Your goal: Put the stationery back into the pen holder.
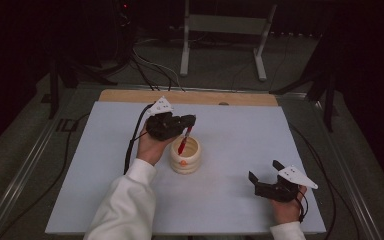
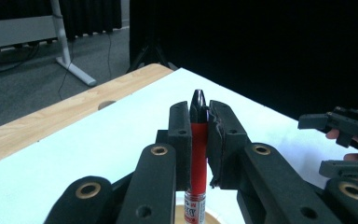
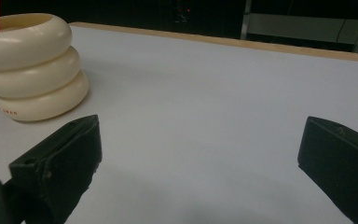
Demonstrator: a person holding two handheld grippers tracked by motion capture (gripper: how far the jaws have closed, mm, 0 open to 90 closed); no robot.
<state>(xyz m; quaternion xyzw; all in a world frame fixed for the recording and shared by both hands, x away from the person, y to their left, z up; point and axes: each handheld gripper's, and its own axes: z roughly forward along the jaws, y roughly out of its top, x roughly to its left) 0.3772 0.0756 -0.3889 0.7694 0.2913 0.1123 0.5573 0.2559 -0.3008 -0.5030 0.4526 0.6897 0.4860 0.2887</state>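
Red marker [image 2: 198, 154] — clamped by the left gripper [image 1: 189, 125] above the ribbed cream holder [image 1: 185, 156] — right gripper [image 1: 265, 175] gapes wide.

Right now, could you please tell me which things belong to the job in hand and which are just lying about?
In the job:
- left gripper, shut on the red pen
- cream ringed holder

Lying about:
- right gripper, open, idle
- white metal stand
- floor cables

A pale blue-grey rectangular mat [image 1: 230, 150] covers the light wooden tabletop [image 1: 190, 96]. A white metal stand [image 1: 225, 30] occupies the floor beyond.
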